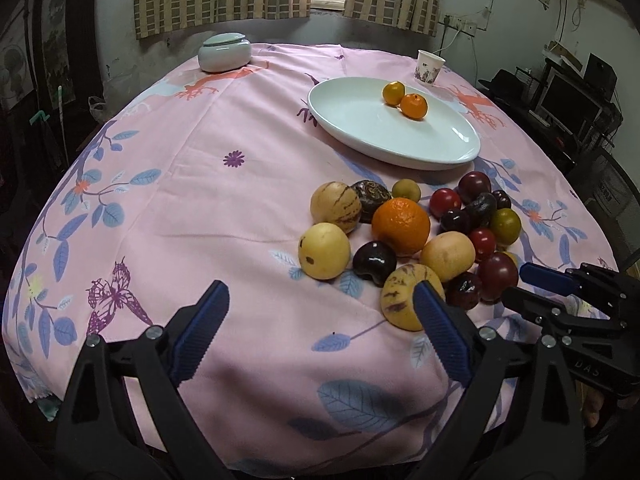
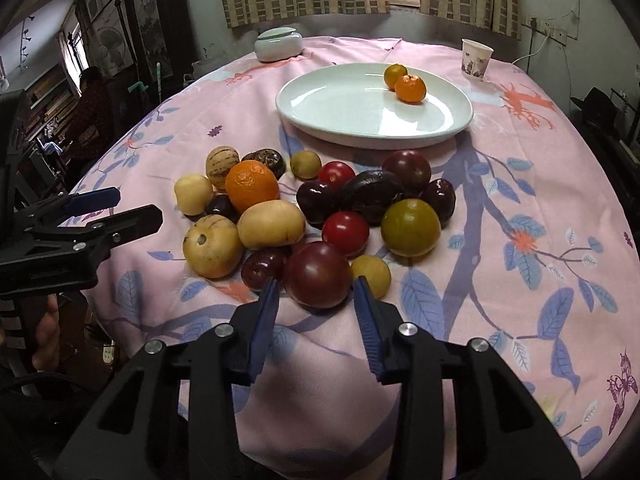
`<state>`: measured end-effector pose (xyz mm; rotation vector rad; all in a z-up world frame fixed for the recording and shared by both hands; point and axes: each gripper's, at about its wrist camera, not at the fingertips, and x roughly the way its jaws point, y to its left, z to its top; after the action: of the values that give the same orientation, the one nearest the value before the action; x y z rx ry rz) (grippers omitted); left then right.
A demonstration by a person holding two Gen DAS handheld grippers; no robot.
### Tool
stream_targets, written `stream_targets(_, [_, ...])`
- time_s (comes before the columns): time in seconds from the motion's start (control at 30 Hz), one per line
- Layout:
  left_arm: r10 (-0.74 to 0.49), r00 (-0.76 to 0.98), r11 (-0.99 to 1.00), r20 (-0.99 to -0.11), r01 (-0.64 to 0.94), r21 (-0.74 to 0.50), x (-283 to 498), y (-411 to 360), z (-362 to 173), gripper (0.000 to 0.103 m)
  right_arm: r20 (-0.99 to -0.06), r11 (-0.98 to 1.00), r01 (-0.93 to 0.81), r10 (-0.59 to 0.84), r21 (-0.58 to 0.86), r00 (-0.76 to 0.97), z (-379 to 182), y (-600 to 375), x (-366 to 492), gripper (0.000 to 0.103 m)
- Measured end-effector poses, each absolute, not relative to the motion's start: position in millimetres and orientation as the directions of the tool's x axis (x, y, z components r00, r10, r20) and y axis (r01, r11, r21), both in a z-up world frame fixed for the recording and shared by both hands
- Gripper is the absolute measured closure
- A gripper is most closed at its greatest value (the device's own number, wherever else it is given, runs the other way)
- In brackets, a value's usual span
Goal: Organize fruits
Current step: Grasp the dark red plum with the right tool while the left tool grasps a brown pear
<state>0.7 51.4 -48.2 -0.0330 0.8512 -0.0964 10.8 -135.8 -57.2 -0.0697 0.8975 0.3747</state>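
Observation:
A pile of mixed fruits lies on the pink tablecloth: a big orange [image 1: 401, 225] [image 2: 251, 186], yellow melons [image 1: 324, 251], dark plums, red tomatoes [image 2: 345, 233] and a green fruit [image 2: 410, 227]. A white oval plate [image 1: 360, 128] [image 2: 340, 112] behind the pile holds two small mandarins [image 1: 414, 106] [image 2: 410, 88]. My left gripper [image 1: 322, 300] is open and empty, just left of the pile's front. My right gripper [image 2: 316, 285] is open, its fingers on either side of a dark red plum [image 2: 317, 274] at the pile's near edge, apart from it.
A pale lidded jar [image 1: 225, 52] [image 2: 279, 45] stands at the table's far left. A paper cup [image 1: 429, 67] [image 2: 475, 59] stands at the far right beyond the plate. Furniture and a chair crowd the table's sides. The window with curtains is behind.

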Motion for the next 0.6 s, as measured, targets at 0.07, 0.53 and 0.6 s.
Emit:
stream_targets(0.07, [-0.102, 0.647, 0.995, -0.755, 0.081, -0.064, 0.2, 49.6, -50.4, 0.008, -0.781, 0.935, -0.342, 0.278, 0.088, 0.559, -60.3, -134.0, 13.4, 0.062])
stream_targets(0.53, [-0.125, 0.605, 0.987, -0.786, 0.160, -0.034, 0.9, 21.9, -64.2, 0.008, -0.789, 0.949, -0.303, 0.248, 0.083, 0.562, -65.2, -143.9, 9.8, 0.066])
stream_targets(0.6, [-0.135, 0.596, 0.983, -0.792, 0.179, -0.033, 4.0, 15.0, -68.3, 0.008, -0.789, 0.954, -0.290, 0.237, 0.078, 0.567, -62.1, -151.3, 3.6, 0.066])
